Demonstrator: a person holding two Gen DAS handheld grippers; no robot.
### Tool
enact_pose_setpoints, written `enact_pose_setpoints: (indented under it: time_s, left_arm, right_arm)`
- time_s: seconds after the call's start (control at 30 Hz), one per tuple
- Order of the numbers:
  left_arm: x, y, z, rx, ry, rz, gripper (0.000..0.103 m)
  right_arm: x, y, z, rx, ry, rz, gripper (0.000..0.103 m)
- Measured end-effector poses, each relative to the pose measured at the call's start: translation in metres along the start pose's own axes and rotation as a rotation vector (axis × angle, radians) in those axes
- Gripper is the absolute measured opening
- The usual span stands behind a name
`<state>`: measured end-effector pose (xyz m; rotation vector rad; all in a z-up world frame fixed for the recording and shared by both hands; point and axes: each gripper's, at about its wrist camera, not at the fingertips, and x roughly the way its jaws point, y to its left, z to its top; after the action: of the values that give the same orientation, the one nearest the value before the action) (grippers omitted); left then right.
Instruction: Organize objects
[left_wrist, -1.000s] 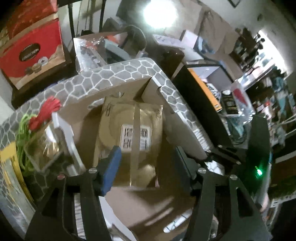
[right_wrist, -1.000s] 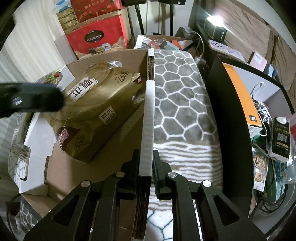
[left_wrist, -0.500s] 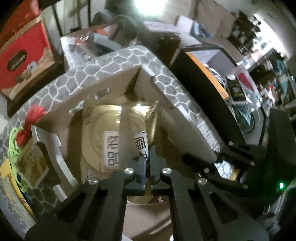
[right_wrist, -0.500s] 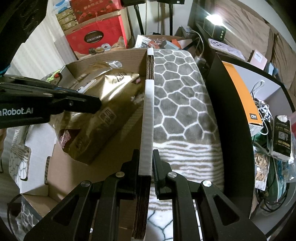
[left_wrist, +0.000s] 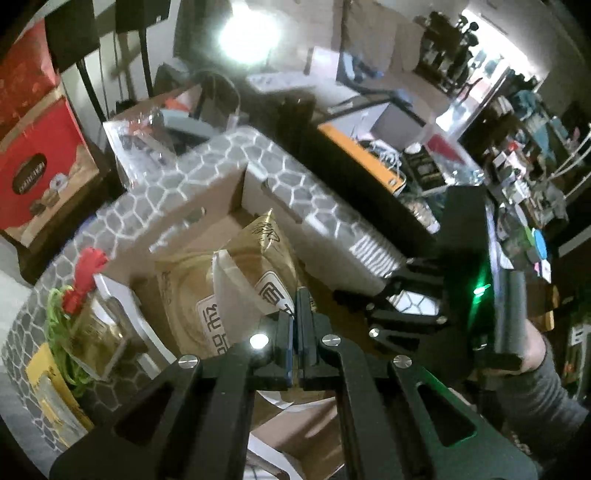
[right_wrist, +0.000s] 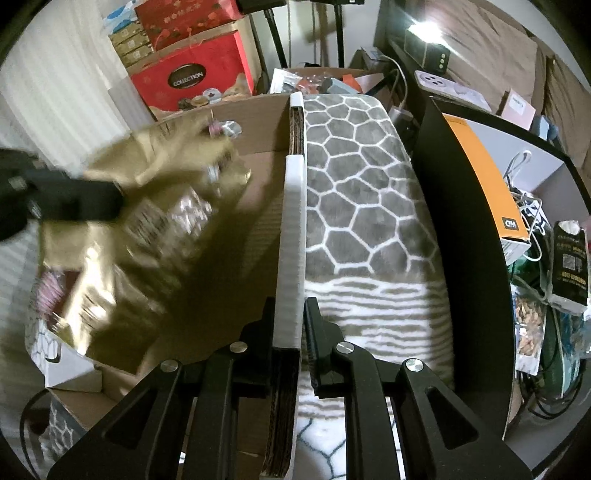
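Left gripper (left_wrist: 295, 314) jaws pinching gold pack (left_wrist: 236, 291); right gripper (right_wrist: 290, 325) jaws on box flap (right_wrist: 293, 229)

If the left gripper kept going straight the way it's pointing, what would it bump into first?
Probably the gold tissue pack inside the cardboard box. The left gripper, shut on the pack's wrapper, points right at it; depth is hard to judge.

**Gold, grey and red around a brown box**

A shiny gold pack (left_wrist: 236, 291) with a white label and dark characters is seen in a plain brown cardboard box (left_wrist: 207, 206). The blanket (right_wrist: 365, 206) is patterned with grey hexagons outlined in white, then white stripes. A red carton (right_wrist: 192, 81) bears a black oval badge.
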<state>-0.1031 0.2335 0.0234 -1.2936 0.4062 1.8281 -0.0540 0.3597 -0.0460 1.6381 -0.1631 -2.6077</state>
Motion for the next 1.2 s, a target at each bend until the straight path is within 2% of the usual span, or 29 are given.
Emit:
enact_pose_setpoints:
  time_s: [0.13,0.23,0.37,0.5,0.6,0.67,0.73,0.8,0.87,0.93,1.0,1.1,1.2]
  left_arm:
    - [-0.013,-0.008,0.011,0.081,-0.020,0.034,0.001]
    - [-0.015,-0.018,0.018,0.169,0.007,0.055,0.001]
    - [-0.002,-0.032,0.019,0.283,0.074,0.122,0.002]
    - [0.029,-0.030,0.009,0.324,0.158,0.194,0.008]
    - [0.038,-0.017,0.004,0.229,0.169,0.174,0.019]
    - [0.031,-0.007,0.001,0.150,0.122,0.129,0.041]
    - [0.015,0.004,-0.002,0.059,0.044,0.082,0.054]
    - [0.002,0.016,-0.010,-0.036,-0.014,0.062,0.055]
    - [-0.008,0.027,-0.019,-0.113,-0.061,0.000,0.055]
    - [-0.013,0.036,-0.030,-0.177,-0.083,-0.014,0.055]
    - [-0.016,0.047,-0.040,-0.247,-0.099,-0.008,0.057]
    - [-0.018,0.058,-0.061,-0.322,-0.115,0.016,0.059]
    - [-0.023,0.065,-0.079,-0.372,-0.134,0.059,0.067]
  right_arm:
    - [0.000,0.000,0.000,0.000,0.002,-0.001,0.013]
    - [0.000,0.001,0.000,0.001,0.003,-0.002,0.013]
    - [0.001,0.001,-0.001,0.000,0.007,-0.006,0.013]
    - [0.001,0.002,-0.002,0.003,0.010,-0.008,0.013]
    - [0.000,0.003,-0.002,-0.001,0.009,-0.011,0.013]
    - [0.000,0.003,-0.002,0.000,0.009,-0.009,0.013]
    - [0.000,0.003,-0.002,0.002,0.008,-0.005,0.013]
    - [0.000,0.004,-0.002,-0.002,0.009,-0.006,0.013]
    - [0.000,0.005,-0.002,-0.006,0.010,-0.009,0.014]
    - [-0.003,0.004,-0.001,-0.007,0.001,-0.015,0.014]
    - [-0.011,0.003,0.001,-0.004,-0.024,-0.029,0.021]
    - [-0.024,0.002,0.008,-0.012,-0.046,-0.037,0.024]
    - [-0.037,0.005,0.020,-0.044,-0.067,-0.064,0.029]
